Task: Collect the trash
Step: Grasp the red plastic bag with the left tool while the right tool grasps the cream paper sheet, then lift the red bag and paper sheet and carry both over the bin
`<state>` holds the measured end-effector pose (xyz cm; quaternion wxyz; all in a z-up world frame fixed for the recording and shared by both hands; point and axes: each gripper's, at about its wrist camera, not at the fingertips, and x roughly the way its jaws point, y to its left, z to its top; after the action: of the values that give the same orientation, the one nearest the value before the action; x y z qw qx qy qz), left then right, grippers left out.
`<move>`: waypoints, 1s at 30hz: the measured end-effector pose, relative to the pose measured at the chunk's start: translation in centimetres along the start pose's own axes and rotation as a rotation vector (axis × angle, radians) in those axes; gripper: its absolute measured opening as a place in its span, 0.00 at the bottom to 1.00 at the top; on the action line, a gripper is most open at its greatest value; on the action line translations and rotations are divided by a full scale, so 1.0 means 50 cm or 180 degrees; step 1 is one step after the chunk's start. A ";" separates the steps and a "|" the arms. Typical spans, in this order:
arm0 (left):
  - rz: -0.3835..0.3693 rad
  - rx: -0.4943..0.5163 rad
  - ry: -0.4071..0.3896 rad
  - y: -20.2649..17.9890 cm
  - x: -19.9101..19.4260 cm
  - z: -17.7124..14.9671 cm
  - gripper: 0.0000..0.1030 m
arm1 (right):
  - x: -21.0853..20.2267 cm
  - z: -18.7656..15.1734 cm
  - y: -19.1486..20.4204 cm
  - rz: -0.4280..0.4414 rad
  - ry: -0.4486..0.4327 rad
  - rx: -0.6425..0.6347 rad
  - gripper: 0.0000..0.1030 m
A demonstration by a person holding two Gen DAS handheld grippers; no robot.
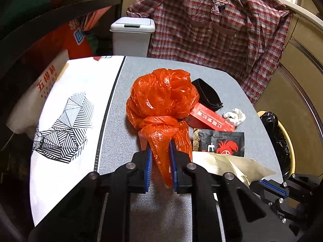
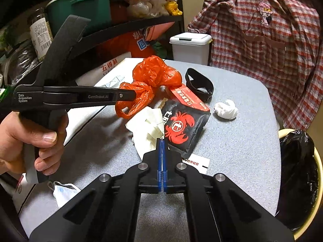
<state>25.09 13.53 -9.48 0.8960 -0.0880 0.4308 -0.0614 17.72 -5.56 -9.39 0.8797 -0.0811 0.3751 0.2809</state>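
Bench (image 2: 238,133) carries the lot. Tied plastic bag (image 1: 161,94) sits mid-bench; its tail runs back betw. left tongs (image 1: 160,151). Strap loop (image 1: 208,92) behind-right of bag. Flat box (image 1: 210,119) just right of bag, wadded tissue (image 1: 235,117) beyond it. Crab-print pouch (image 1: 222,143) in front of box, on paper sheet (image 2: 145,129). Right tongs (image 2: 162,141) at sheet's near edge. Lidded bin (image 1: 132,35) behind bench; lined wastebasket (image 2: 298,171) off bench's right side. Face mask (image 2: 62,191) near-left corner.
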 end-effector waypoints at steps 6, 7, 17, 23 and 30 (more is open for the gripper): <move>0.0079 -0.0016 -0.0136 -0.005 -0.034 0.013 0.10 | -0.035 0.011 -0.008 -0.0014 -0.0117 0.0027 0.00; 0.0091 -0.0018 -0.0157 -0.006 -0.039 0.014 0.10 | -0.041 0.013 -0.010 -0.0010 -0.0135 0.0040 0.00; 0.0264 0.0030 -0.0395 -0.041 -0.117 0.017 0.10 | -0.139 0.037 -0.037 -0.0046 -0.0420 0.0143 0.00; 0.0229 0.0020 -0.0517 -0.071 -0.161 0.015 0.10 | -0.206 0.038 -0.066 -0.0111 -0.0584 0.0255 0.00; 0.0213 0.0071 -0.0608 -0.113 -0.196 0.005 0.10 | -0.277 0.035 -0.110 -0.0193 -0.0752 0.0391 0.00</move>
<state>19.01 9.85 -0.68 0.9355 -0.0690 0.3455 -0.0276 14.08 -15.53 1.22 0.9291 -0.0047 0.2827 0.2382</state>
